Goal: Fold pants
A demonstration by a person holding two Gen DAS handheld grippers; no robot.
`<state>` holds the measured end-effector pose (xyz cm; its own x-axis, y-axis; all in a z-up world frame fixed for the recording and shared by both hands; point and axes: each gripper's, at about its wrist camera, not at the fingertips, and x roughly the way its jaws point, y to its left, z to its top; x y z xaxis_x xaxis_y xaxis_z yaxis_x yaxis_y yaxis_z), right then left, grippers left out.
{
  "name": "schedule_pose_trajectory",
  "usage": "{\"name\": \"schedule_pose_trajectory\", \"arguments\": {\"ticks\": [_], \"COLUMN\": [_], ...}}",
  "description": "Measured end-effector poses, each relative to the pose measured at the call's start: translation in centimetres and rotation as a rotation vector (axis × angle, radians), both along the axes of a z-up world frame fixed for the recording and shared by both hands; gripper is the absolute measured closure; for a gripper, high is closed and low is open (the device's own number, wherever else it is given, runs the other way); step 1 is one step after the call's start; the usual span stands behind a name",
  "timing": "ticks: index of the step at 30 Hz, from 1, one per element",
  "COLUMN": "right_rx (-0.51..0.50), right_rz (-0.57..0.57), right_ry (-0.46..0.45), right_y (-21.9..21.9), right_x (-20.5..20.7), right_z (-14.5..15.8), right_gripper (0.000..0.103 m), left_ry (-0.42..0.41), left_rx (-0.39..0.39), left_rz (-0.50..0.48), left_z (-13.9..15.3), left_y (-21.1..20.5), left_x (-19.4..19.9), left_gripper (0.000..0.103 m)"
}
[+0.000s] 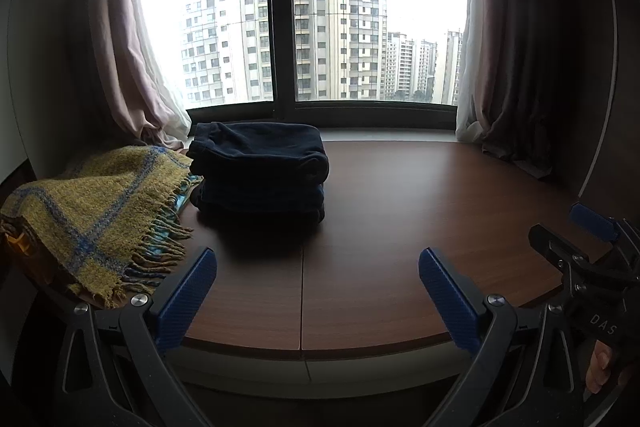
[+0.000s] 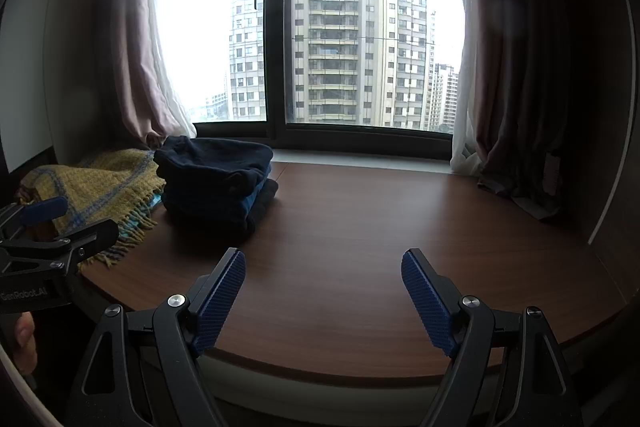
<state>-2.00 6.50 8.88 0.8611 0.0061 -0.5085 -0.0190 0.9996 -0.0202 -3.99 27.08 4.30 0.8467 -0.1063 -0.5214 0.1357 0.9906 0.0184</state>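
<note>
Your left gripper [image 1: 318, 261] is level, jaws spread wide, nothing between the blue pads [image 1: 188, 297]. Your right gripper [image 2: 324, 263] sits alongside it, likewise level, jaws wide apart and holding nothing. A fingertip [image 1: 599, 367] shows at the right gripper's grip.

- We read "DAS" on the black body of the right gripper [image 1: 600, 227].
- We read "GenRobot.AI" on the black body of the left gripper [image 2: 60, 223].
</note>
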Motion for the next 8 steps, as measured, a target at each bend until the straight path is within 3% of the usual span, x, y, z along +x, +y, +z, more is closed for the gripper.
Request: {"name": "schedule_pose_trajectory", "arguments": {"ticks": [8], "right_rx": [-0.003], "right_rz": [0.002], "right_ry": [0.008], "right_y": [-0.01], "right_x": [0.02], "right_z": [-0.17], "right_gripper": [0.022], "left_ry": [0.008], "left_rx": [-0.003], "left_rz": [0.002], "left_z": [-0.17], "left_y": [0.20], "left_x": [0.02], "left_gripper": [0.000]}}
